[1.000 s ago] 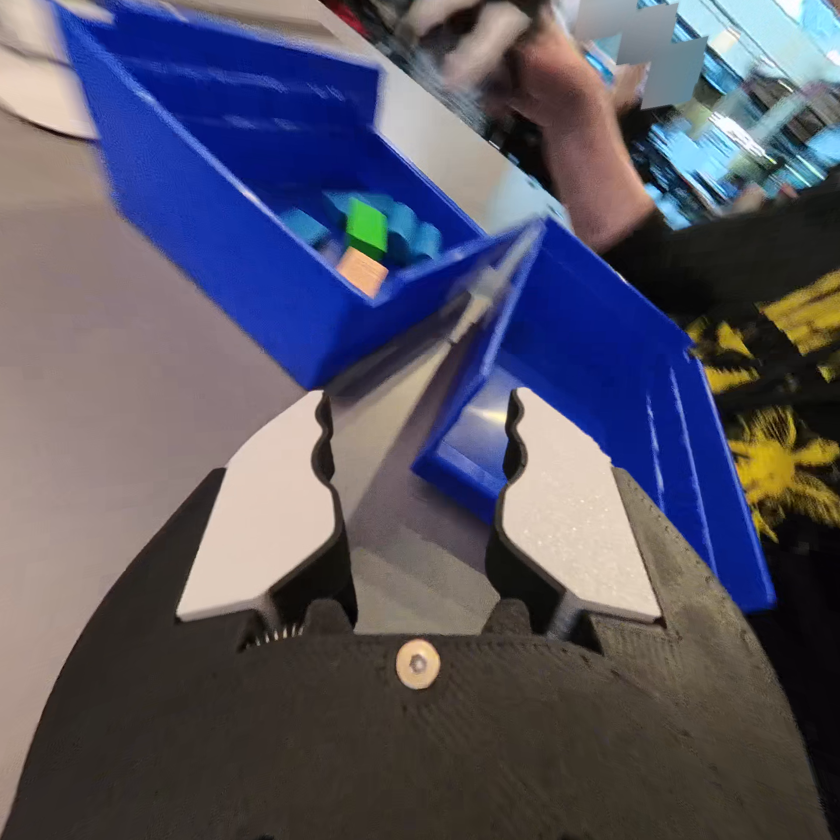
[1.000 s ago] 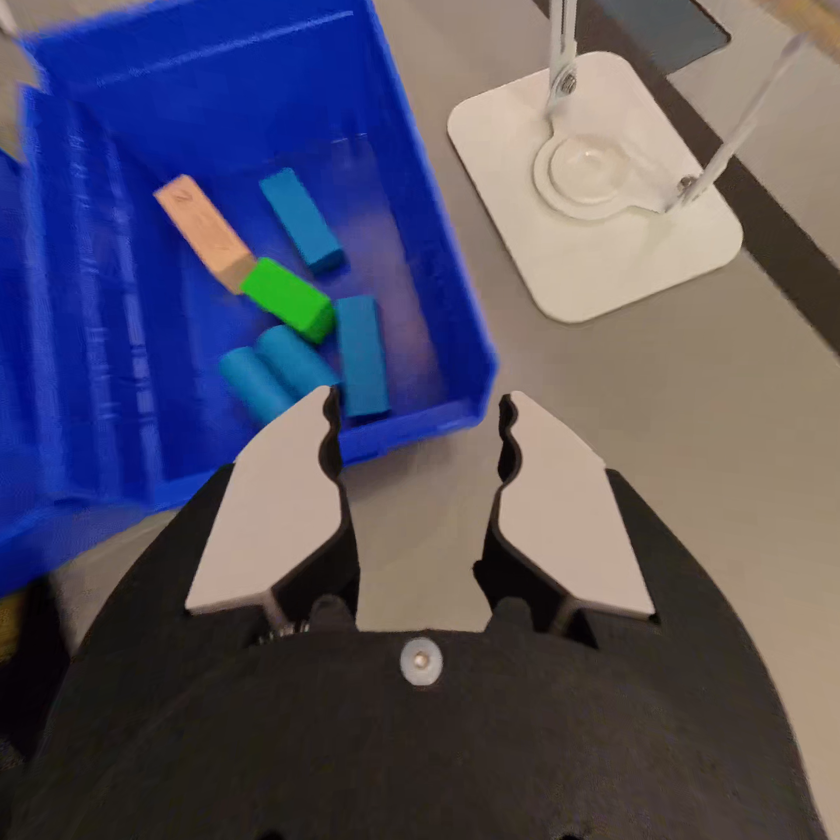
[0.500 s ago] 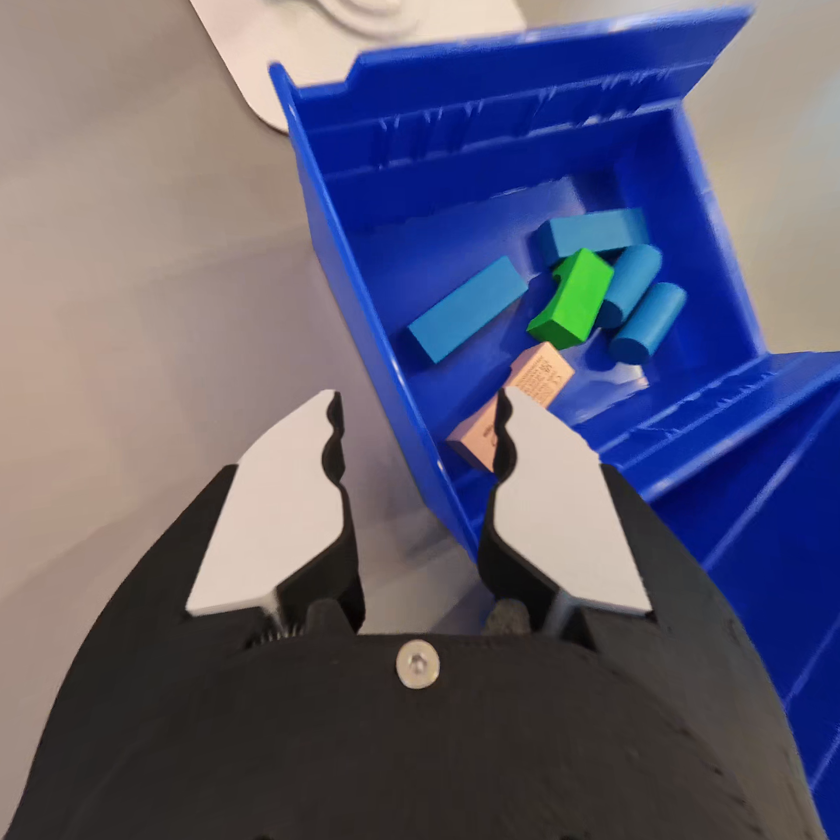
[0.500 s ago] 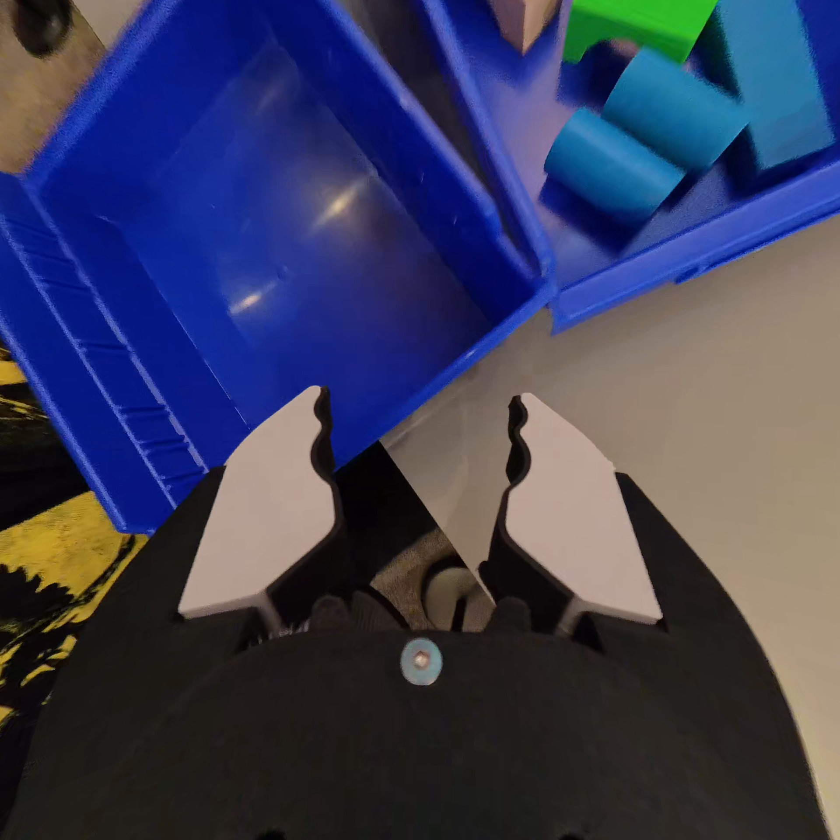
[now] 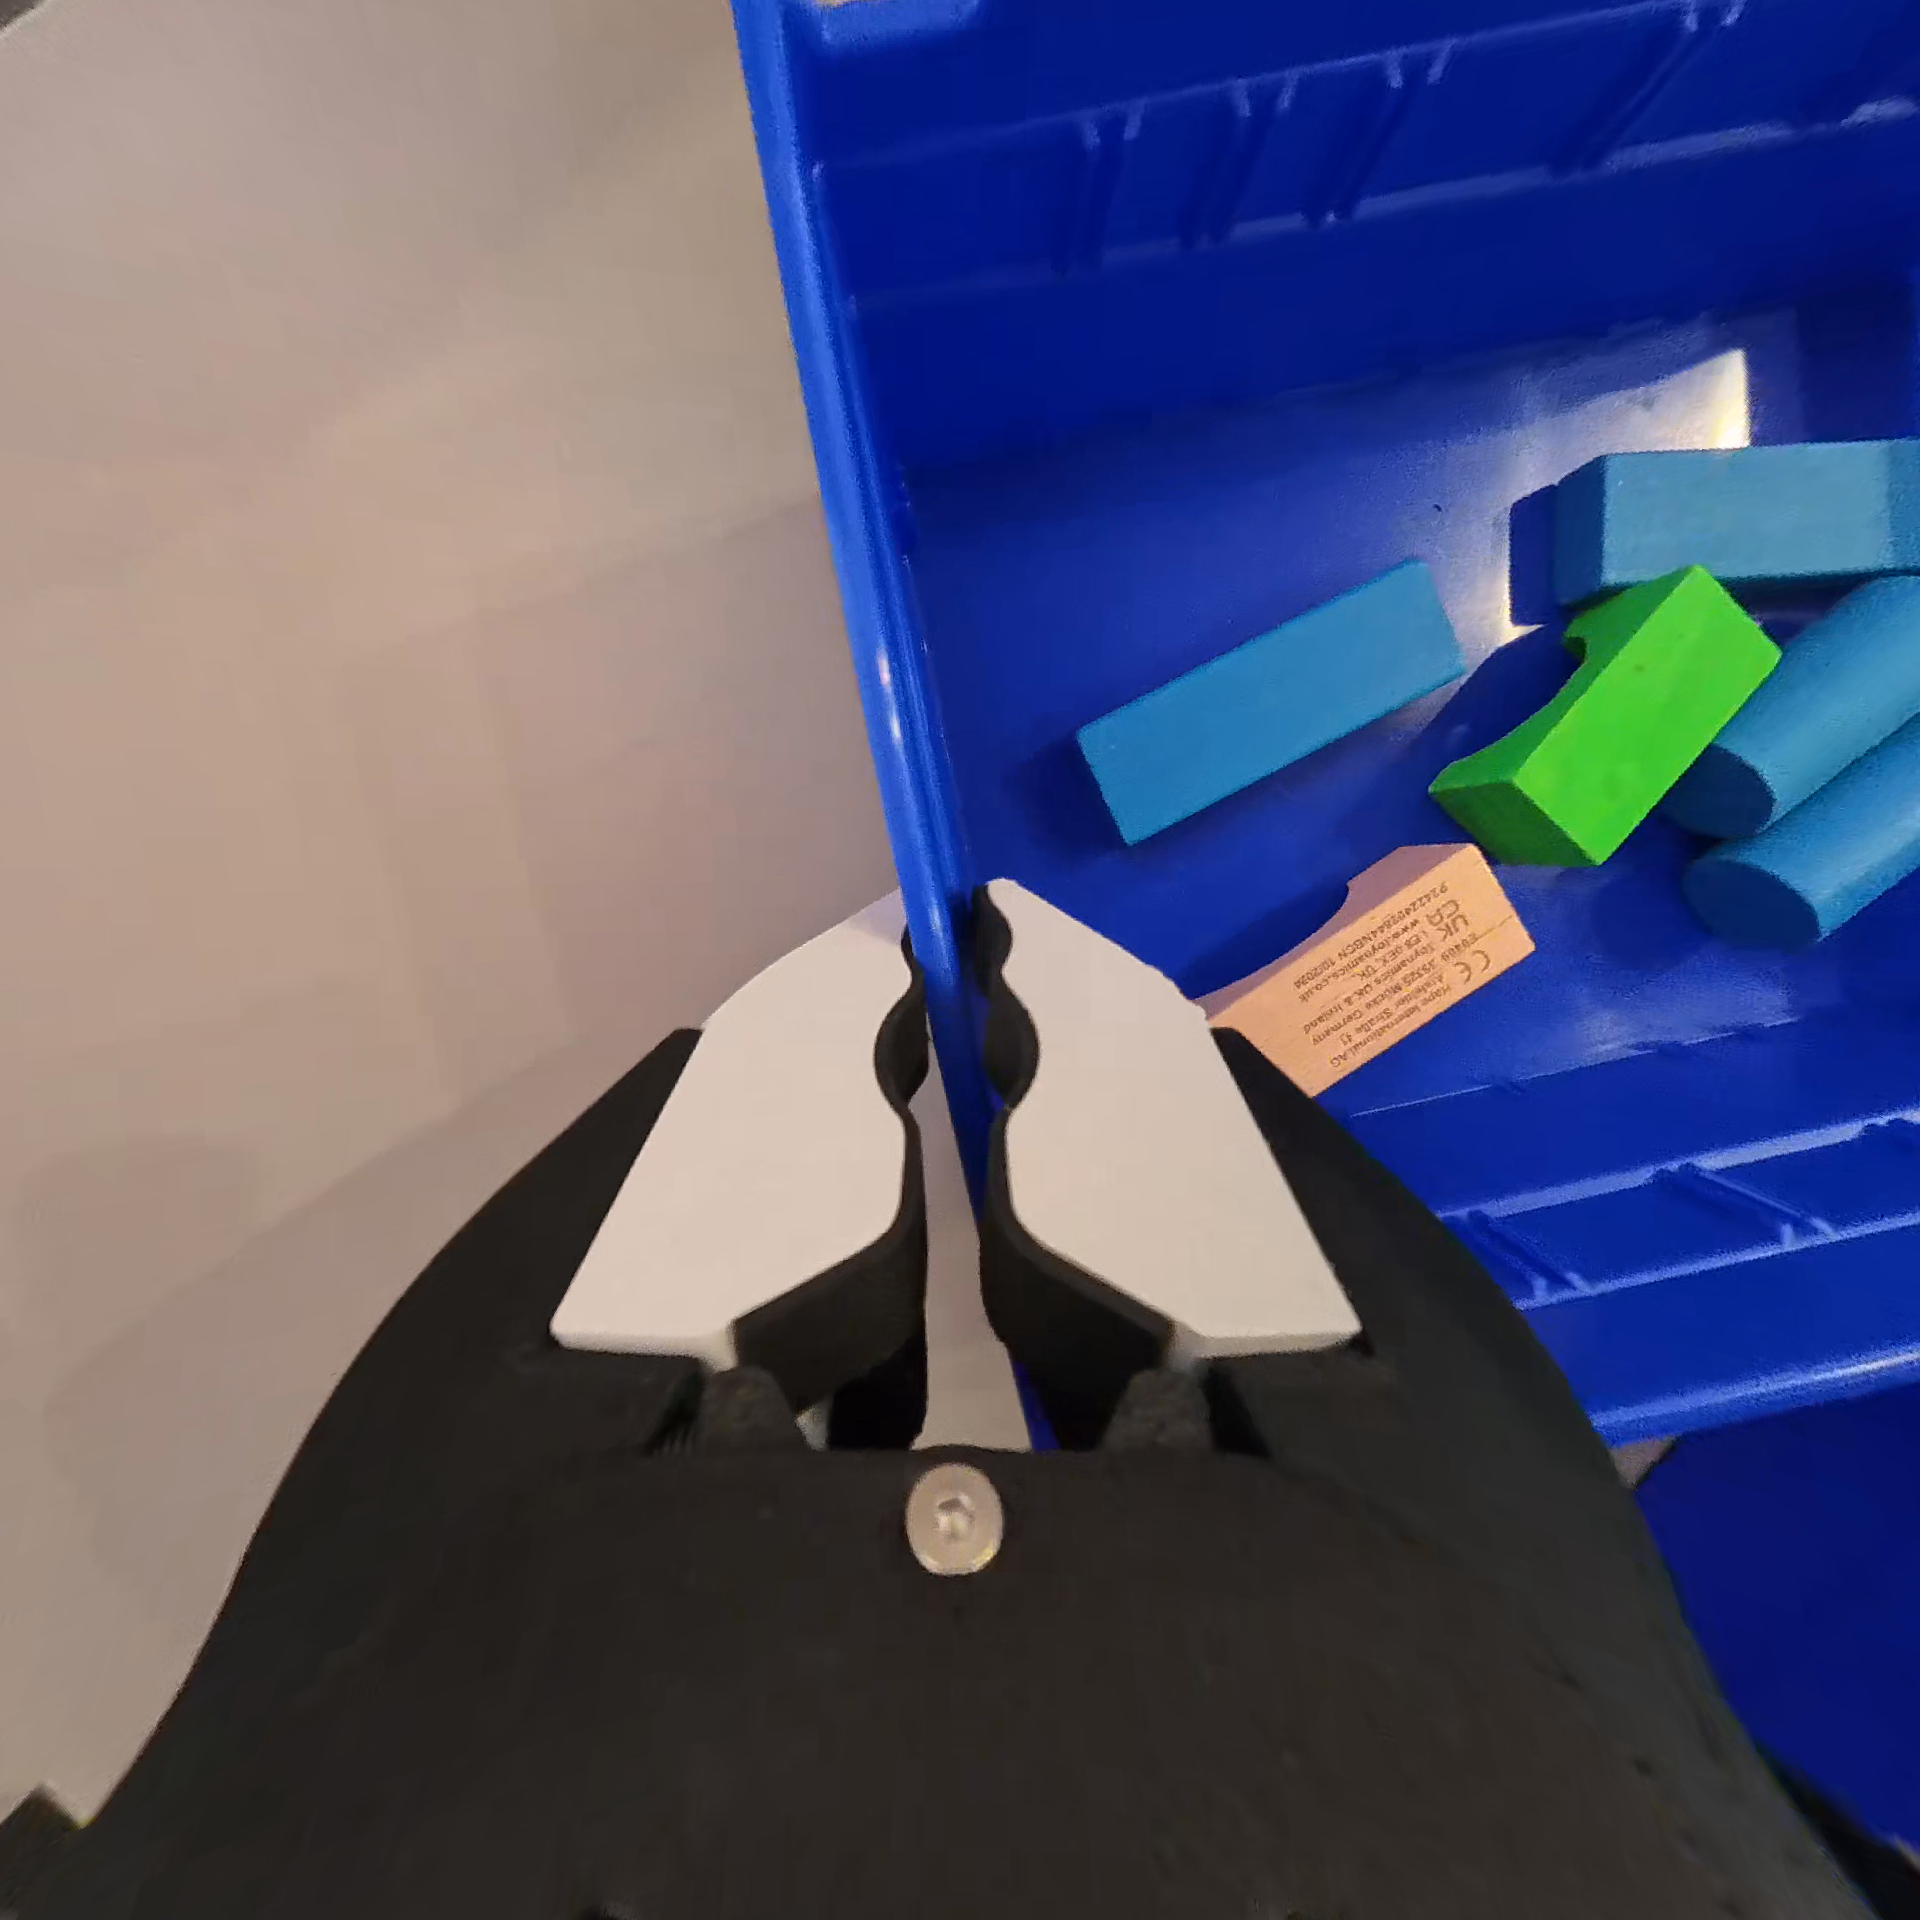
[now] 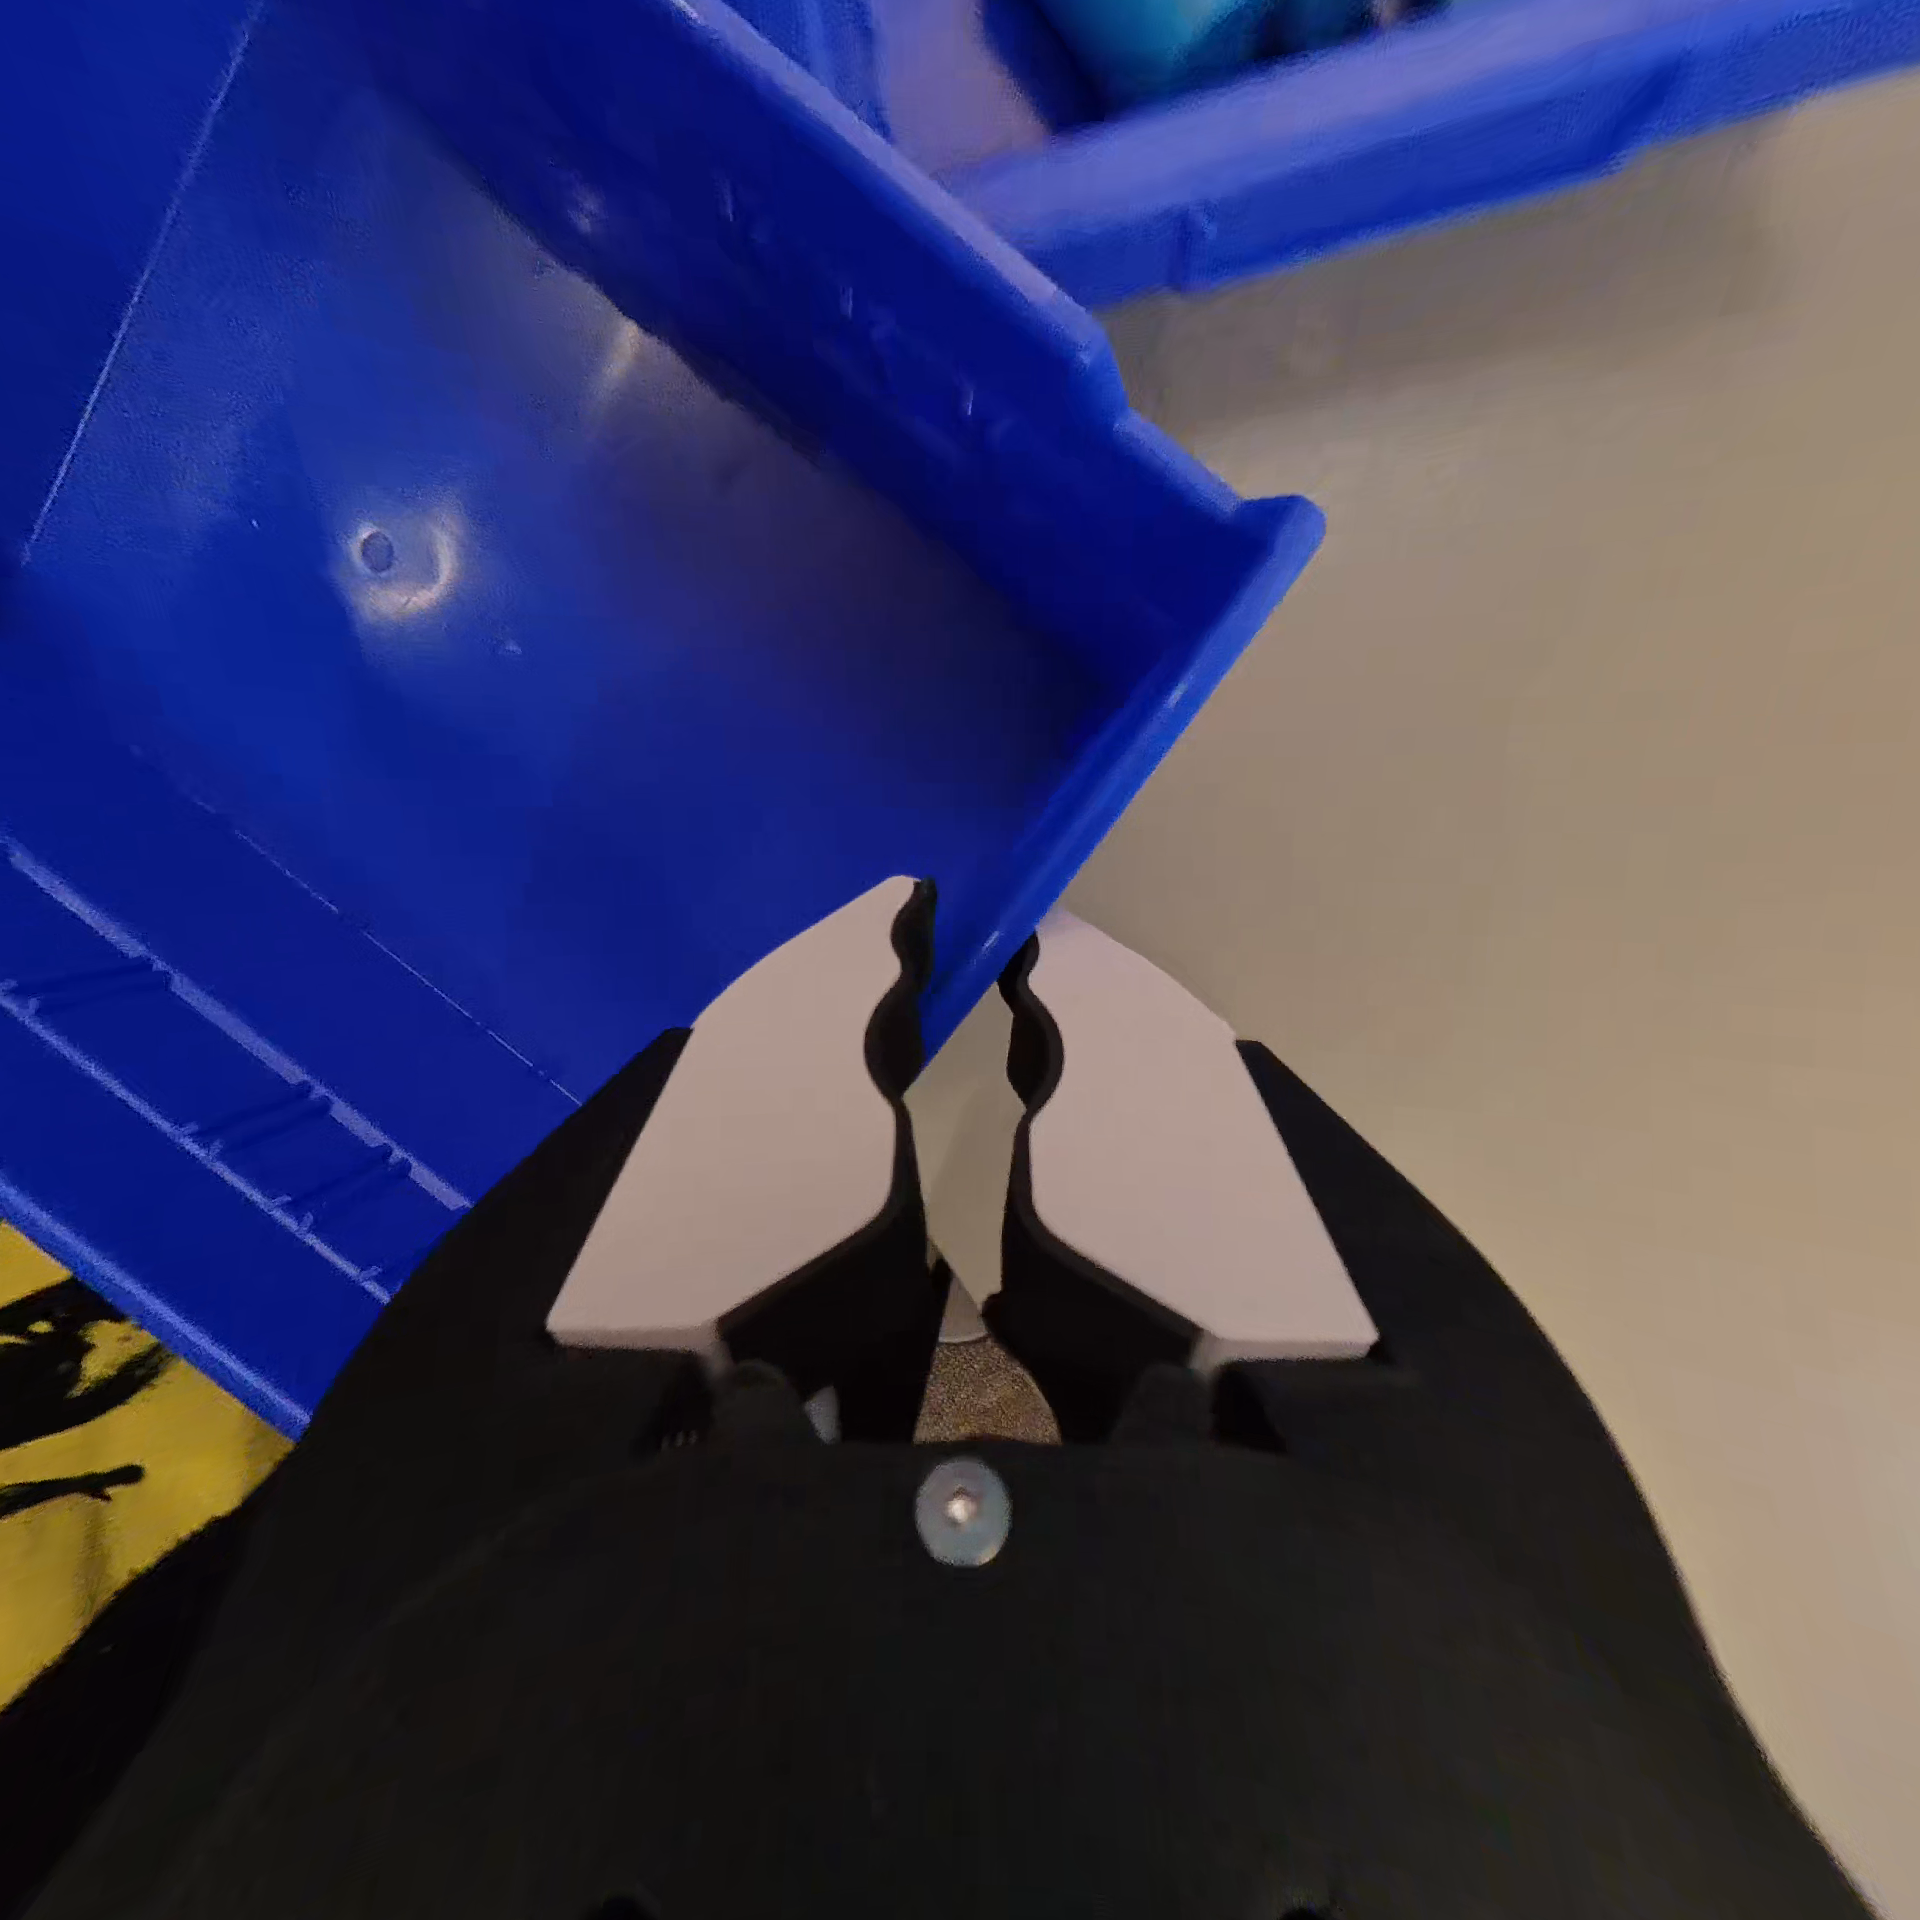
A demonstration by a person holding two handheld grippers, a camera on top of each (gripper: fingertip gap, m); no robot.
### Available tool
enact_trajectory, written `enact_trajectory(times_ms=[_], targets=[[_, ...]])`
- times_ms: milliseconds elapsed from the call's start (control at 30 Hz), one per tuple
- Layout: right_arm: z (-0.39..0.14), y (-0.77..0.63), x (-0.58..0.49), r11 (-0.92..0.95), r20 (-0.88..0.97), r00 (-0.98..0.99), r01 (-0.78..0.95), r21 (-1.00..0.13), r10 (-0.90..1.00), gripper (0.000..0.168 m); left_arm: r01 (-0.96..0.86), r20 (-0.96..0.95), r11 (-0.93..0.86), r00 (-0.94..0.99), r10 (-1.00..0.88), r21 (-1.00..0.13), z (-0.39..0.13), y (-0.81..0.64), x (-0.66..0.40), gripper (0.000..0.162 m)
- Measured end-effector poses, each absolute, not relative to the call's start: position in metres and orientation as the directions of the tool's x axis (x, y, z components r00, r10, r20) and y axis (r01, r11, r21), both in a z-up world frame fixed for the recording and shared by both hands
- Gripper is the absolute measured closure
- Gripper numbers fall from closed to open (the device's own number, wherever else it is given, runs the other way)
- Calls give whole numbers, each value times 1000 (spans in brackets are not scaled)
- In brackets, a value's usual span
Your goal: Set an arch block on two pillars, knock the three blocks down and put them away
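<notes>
- The green arch block (image 5: 1608, 732) is lying on its side in the block bin (image 5: 1299, 343), ahead and to the right of the left gripper (image 5: 948, 920); its long axis is running diagonally from near-left to far-right.
- Two blue cylinders (image 5: 1813, 769) are lying just beside it on the right, touching it, and look like the likeliest pillars.
- A flat blue block (image 5: 1273, 701) is resting to its left, a thicker blue block (image 5: 1745, 514) behind it, and a plain wooden arch (image 5: 1371, 966) nearest the tongs.
- The left gripper is pinching the bin's side wall, one finger outside and one inside, nearly closed on the rim.
- The right gripper (image 6: 971, 935) is gripping the wall of an empty blue bin (image 6: 582, 582) near its corner, jaws narrow; the block bin is showing only as a blurred edge beyond.
- The left gripper is nearer the blocks, I judge, but both tongs must let go first.
- The bin wall and the crowding of blocks are standing in the way of a clean grasp.
- Grey table (image 5: 395, 520) is lying to the left.
</notes>
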State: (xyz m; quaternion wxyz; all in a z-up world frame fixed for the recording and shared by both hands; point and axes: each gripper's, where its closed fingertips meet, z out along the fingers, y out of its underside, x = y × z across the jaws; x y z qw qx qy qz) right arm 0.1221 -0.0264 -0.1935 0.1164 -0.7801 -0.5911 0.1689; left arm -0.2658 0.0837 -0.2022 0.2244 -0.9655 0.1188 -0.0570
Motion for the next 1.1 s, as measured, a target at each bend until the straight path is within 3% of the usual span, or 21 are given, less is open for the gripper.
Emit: enact_trajectory(times_ms=[33,300,700,900,1100], targets=[[-194,-19,126,-275,-116,250,886,-374,961,156,-221,40,-871,963,-265,-439,-202,83,-274,156],[-194,60,176,-290,-52,288,909,-298,956,160,-368,-15,-853,920,-391,-370,-204,81,-330,154],[-194,234,266,-208,75,215,974,-89,974,158,-591,-197,-793,804,-562,-150,-204,124,-415,145],[-194,327,267,-134,150,130,991,16,980,155,-676,-305,-736,709,-636,-37,-203,171,-443,140],[-194,408,236,-80,227,71,996,31,971,152,-711,-415,-695,603,-681,107,-201,223,-471,136]])
